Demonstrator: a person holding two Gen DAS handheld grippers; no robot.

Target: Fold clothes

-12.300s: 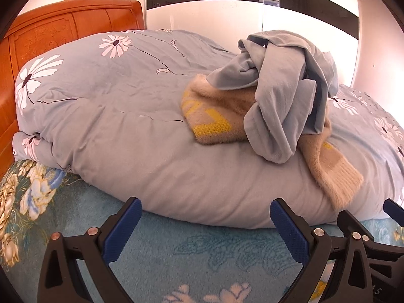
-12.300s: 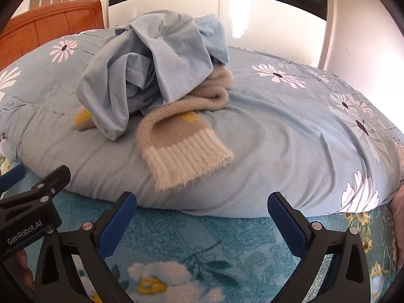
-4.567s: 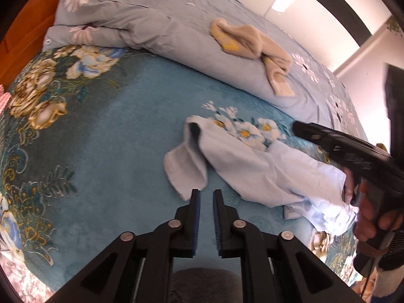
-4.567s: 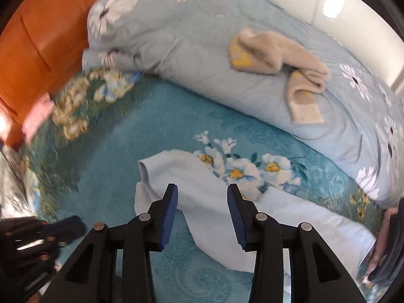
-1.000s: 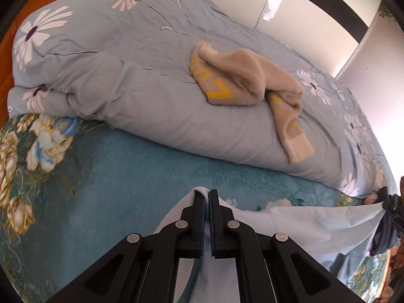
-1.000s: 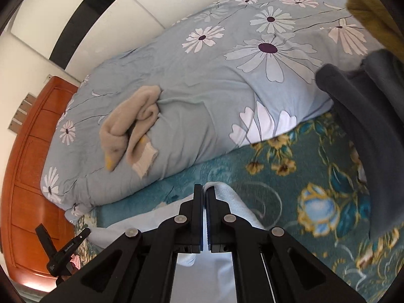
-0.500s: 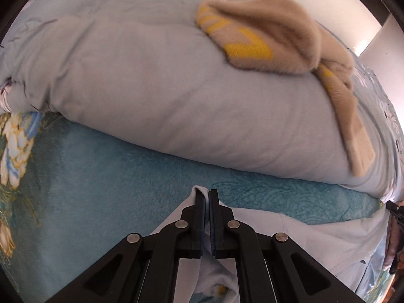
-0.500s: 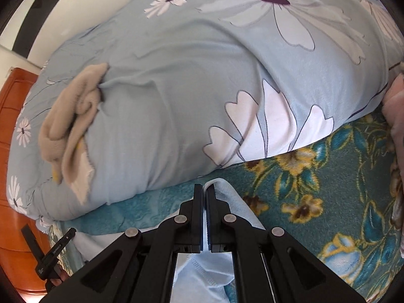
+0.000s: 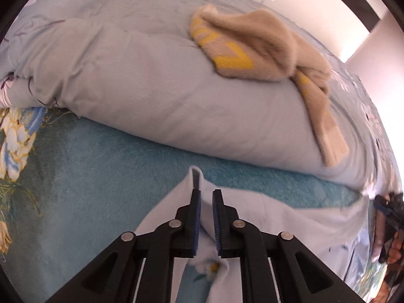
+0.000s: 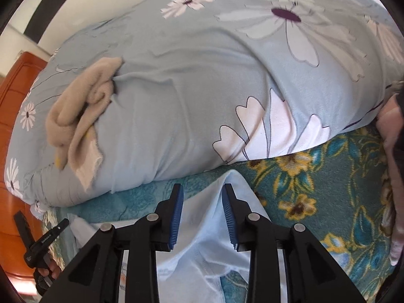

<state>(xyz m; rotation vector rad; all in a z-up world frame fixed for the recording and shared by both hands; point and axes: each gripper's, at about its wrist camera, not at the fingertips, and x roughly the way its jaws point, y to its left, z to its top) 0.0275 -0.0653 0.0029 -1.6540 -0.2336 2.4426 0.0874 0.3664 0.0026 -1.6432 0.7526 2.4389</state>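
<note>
Light blue garment point(image 9: 290, 217) spread on teal blanket point(image 9: 106, 166) at 6 o'clock, unfolded. Left claw point(image 9: 206, 202) narrow, right claw point(image 10: 203, 199) wider, both just been opening, cloth released between. Beige sweater point(image 9: 252, 50) at 12 o'clock, untouched.

Pale blue garment point(image 9: 290, 217) runs off the lower frame edge

Both grippers point steeply downward. The left gripper point(image 9: 206, 197) has just been opening: its blue pads point(image 9: 197, 217) stand a narrow gap apart, pale cloth lying between them with no clear pressure on it. The right gripper point(image 10: 202, 194) has also just been opening and stands wider, its pads point(image 10: 176, 214) clear of the cloth that lies between them. Each tool appears at the edge of the other's view, gripped in a hand point(image 10: 46, 272)
</note>
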